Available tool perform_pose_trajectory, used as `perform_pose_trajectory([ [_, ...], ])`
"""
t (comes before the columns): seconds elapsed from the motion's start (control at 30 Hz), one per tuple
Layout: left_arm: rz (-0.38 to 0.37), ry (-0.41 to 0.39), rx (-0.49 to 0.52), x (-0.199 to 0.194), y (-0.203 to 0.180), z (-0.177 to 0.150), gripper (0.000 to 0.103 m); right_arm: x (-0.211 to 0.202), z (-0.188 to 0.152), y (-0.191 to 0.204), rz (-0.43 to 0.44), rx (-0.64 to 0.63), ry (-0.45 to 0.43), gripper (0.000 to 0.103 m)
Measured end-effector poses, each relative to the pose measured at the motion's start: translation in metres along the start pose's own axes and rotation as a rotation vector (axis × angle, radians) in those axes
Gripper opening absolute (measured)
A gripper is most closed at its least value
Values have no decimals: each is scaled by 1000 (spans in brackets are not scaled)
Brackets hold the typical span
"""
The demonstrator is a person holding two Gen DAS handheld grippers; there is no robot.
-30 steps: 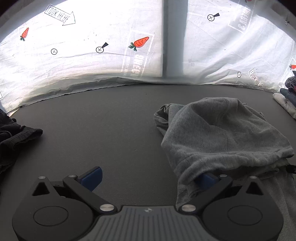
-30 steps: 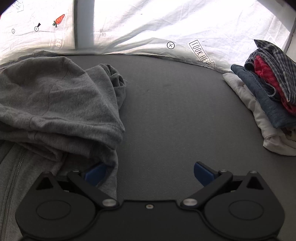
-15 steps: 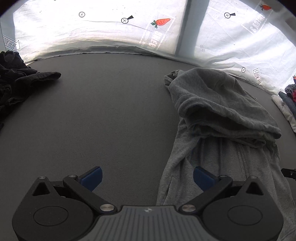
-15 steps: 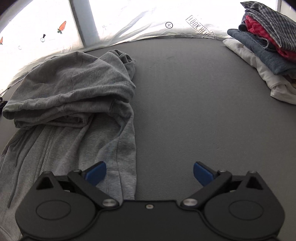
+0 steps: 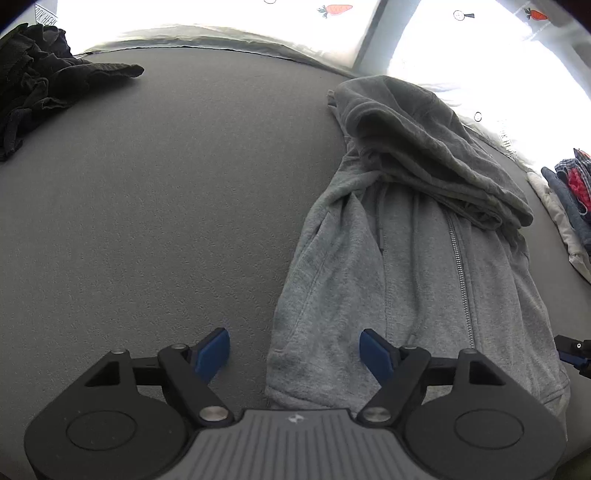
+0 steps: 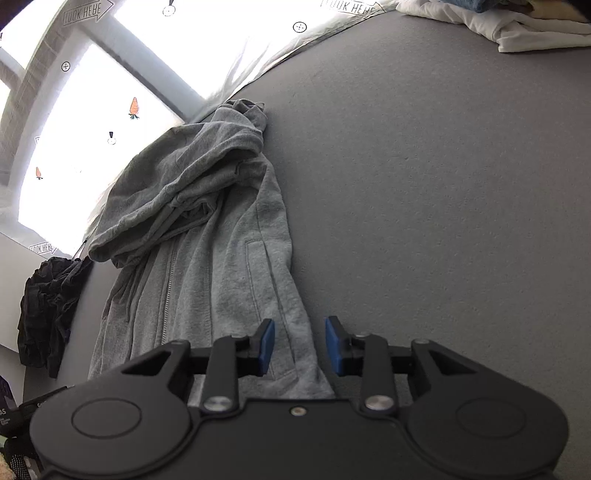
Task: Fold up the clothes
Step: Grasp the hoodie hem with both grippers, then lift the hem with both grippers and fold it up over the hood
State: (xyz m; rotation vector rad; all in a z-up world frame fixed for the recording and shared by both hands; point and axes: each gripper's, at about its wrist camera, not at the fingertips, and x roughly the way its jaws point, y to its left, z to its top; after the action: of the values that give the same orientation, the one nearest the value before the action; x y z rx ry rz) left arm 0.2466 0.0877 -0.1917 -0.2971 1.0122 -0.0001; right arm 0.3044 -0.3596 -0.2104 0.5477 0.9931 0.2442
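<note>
A: Garments laid flat on the table [image 5: 155, 206]?
B: One grey zip hoodie [image 5: 417, 258].
A: Heaps?
B: Two. One dark pile [image 5: 33, 77] at far left, one mixed stack [image 5: 569, 199] at far right; items inside too bunched to count.
A: Grippers?
B: Two: left gripper [image 5: 294, 354], right gripper [image 6: 300, 345], two blue pads each.

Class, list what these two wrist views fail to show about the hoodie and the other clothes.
- Grey hoodie: bottom hem, left wrist view, hidden by the left gripper body.
- Hoodie sleeves: neither view shows them apart from the body.
- Dark clothes: cut off by the left edge.
- Folded stack: right wrist view, cut off by the top edge.
</note>
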Motion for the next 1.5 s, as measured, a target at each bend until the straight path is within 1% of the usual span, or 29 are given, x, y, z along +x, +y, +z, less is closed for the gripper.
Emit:
perform_pose_trajectory([
  [0.07,-28,8,-14,-7,4,-9,69,-6,-9,-9,36,45,12,27],
  [0.13,-61,17,-36,-13,9,-19,64,-10,-17,-17,69,95,23,26],
  [0.17,-82,24,-56,-16,11,-24,63,-12,-21,-21,86,123,31,26],
  [0.23,-122,41,-99,-20,15,-32,56,-14,-27,-27,117,165,44,26],
  [0.3,-157,52,-136,-24,19,-40,51,-15,-31,-31,146,190,57,26],
  [0.43,-224,63,-193,-27,25,-50,51,-16,-39,-39,204,238,83,26],
  [0.5,-238,64,-194,-27,26,-51,50,-17,-43,-42,233,263,96,26],
  [0.53,-238,63,-186,-26,25,-51,46,-17,-45,-44,248,275,102,26],
  [0.57,-230,64,-180,-26,25,-50,41,-17,-47,-46,263,287,109,24],
  [0.6,-232,74,-189,-24,25,-50,22,-16,-46,-44,267,273,117,13],
  [0.63,-242,88,-207,-21,26,-49,10,-15,-45,-41,271,257,125,10],
  [0.67,-249,92,-218,-20,26,-48,10,-15,-44,-38,292,245,129,7],
  [0.73,-263,89,-233,-20,26,-45,9,-16,-37,-33,337,221,118,6],
  [0.8,-277,77,-241,-22,23,-38,9,-20,-30,-32,391,244,70,6],
  [0.87,-310,55,-264,-26,23,-31,9,-23,-22,-35,463,308,25,5],
  [0.97,-352,-1,-302,-33,20,-16,9,-22,-9,-33,511,350,-12,5],
  [1.1,-425,-116,-445,-39,26,10,6,-18,9,-29,578,401,-58,5],
  [1.17,-439,-160,-484,-39,27,23,5,-13,18,-30,621,454,-88,5],
  [1.5,-492,-284,-583,-29,27,73,4,4,58,-32,702,608,-186,5],
])
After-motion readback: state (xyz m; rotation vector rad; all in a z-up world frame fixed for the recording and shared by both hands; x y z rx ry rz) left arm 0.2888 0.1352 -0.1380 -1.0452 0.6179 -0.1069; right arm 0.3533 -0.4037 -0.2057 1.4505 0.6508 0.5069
